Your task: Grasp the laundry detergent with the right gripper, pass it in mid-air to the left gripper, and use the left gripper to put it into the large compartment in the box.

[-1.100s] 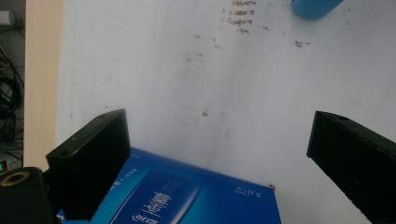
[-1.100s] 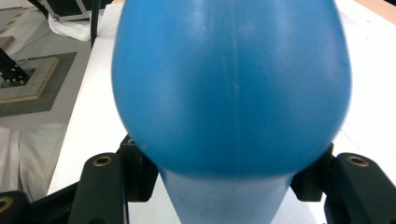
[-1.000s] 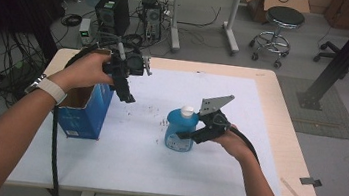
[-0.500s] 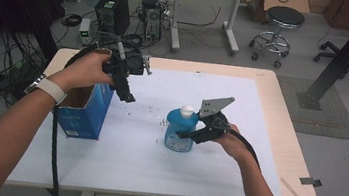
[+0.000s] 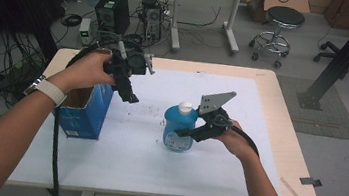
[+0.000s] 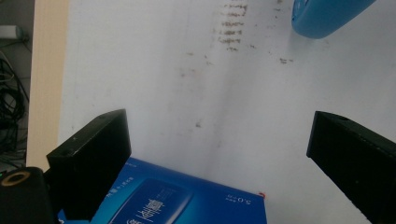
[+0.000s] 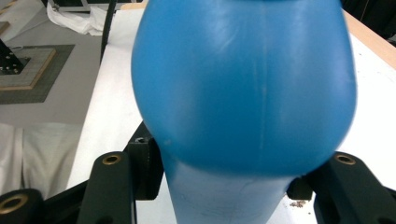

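Nearest the person, the right gripper (image 5: pixel 189 130) has its two black jaws pressed against the sides of the rounded blue plastic bottle with the white cap (image 5: pixel 179 128), which stands upright on the white sheet covering the table (image 5: pixel 258 138), long axis vertical; in the right gripper view the bottle's belly (image 7: pixel 243 88) bulges just above the jaws. Left of that bottle sits the open blue cardboard box (image 5: pixel 84 112). Beyond it, the left gripper (image 5: pixel 130 95) hovers above the box's far edge, jaws spread wide and empty. The right hand looks the one placed to move the bottle boxward.
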Demonstrator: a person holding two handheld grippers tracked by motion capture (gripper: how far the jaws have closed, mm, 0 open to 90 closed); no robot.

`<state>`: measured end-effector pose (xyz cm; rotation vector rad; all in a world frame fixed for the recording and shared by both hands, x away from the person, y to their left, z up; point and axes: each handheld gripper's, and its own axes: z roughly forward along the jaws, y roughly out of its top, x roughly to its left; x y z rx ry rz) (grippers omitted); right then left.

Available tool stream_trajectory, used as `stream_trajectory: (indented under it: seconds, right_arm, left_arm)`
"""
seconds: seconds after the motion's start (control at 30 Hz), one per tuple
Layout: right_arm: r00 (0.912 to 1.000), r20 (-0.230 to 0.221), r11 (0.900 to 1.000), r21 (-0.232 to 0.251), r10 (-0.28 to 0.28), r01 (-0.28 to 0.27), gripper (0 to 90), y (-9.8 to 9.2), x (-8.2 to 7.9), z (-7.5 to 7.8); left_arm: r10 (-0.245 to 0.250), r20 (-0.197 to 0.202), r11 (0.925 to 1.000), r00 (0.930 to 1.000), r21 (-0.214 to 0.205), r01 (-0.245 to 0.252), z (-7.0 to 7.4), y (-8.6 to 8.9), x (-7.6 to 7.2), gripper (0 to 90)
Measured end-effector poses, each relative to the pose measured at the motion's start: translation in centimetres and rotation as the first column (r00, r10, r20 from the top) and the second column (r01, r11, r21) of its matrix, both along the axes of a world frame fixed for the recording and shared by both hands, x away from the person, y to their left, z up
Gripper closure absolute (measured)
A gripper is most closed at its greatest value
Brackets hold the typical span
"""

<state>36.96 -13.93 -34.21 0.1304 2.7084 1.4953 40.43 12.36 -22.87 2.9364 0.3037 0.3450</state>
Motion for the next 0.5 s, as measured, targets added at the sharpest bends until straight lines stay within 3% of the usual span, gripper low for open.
stream_trajectory:
  seconds: [0.33,0.5]
  right_arm:
    - [0.9999,0.012,0.9999,-0.012,-0.009,0.009,43.8,-0.1,-0.9,2.1]
    - [0.9998,0.018,0.9997,-0.020,-0.009,0.010,43.8,0.2,-1.4,2.3]
  left_arm:
    - [-0.005,-0.008,0.9998,1.0000,-0.021,0.005,1.4,0.5,-2.1,7.1]
    - [-0.010,-0.009,0.9995,0.9999,-0.030,0.009,2.0,0.5,-3.3,7.2]
